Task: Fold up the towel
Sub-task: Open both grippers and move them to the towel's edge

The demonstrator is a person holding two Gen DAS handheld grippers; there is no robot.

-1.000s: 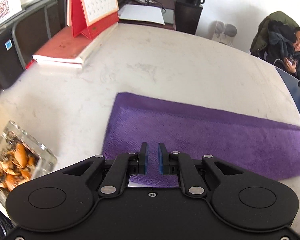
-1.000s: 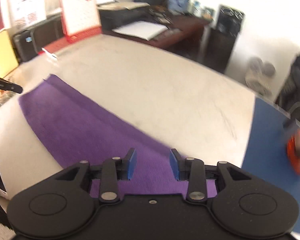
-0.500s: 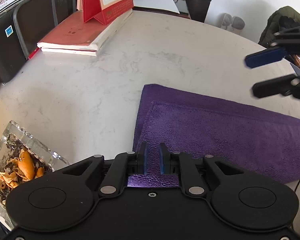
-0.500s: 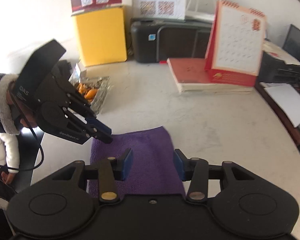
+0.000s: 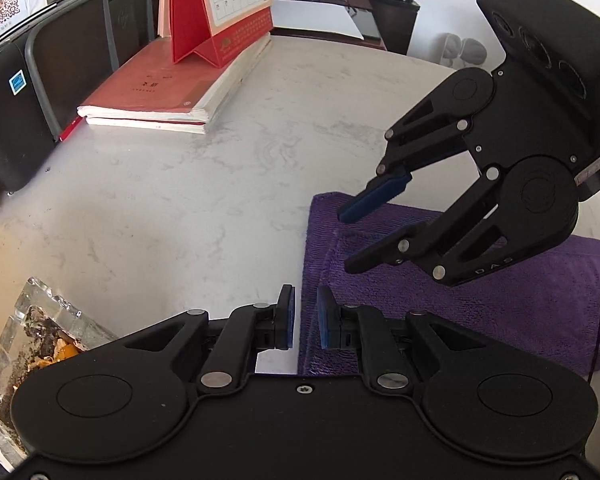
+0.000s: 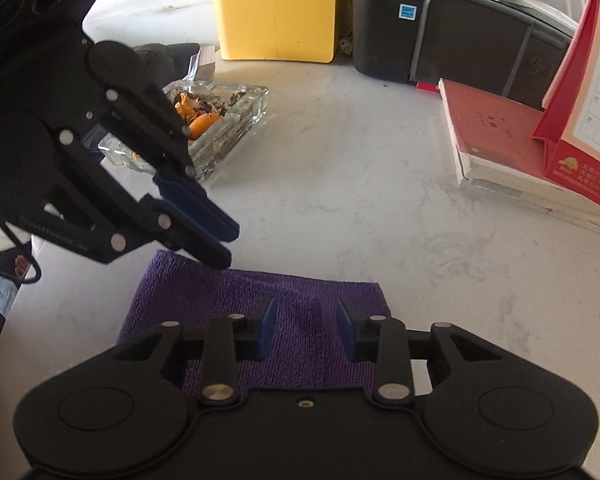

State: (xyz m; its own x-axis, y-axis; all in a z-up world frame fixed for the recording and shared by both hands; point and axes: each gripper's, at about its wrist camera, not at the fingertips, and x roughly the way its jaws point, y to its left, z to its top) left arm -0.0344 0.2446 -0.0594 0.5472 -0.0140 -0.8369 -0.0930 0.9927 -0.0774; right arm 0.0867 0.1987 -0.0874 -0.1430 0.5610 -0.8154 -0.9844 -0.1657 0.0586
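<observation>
A purple towel (image 5: pixel 480 312) (image 6: pixel 187 292) lies flat on the white marble table (image 5: pixel 179 200), folded into two layers. Its short left end is nearest both grippers. My left gripper (image 5: pixel 306 304) (image 6: pixel 225 248) points steeply down with its tips at that end's edge. Its pads are nearly together and I see no cloth pinched between them. My right gripper (image 6: pixel 307 312) (image 5: pixel 344 242) hovers over the same end, facing the left one. Its jaws are closing, a low ridge of towel lies between them, and the pads do not press on it.
A glass ashtray (image 5: pixel 39 332) (image 6: pixel 219 120) holding orange peel stands left of the towel. Beyond it are a red book (image 5: pixel 159 88) (image 6: pixel 492 132), a red desk calendar (image 5: pixel 219 8), a black printer (image 6: pixel 460 40) and a yellow box (image 6: pixel 275 8).
The right gripper swung across from the towel's long side to its left end, rolling as it went, and narrowed its jaws. The left gripper drifted left to the towel's edge and sank a little.
</observation>
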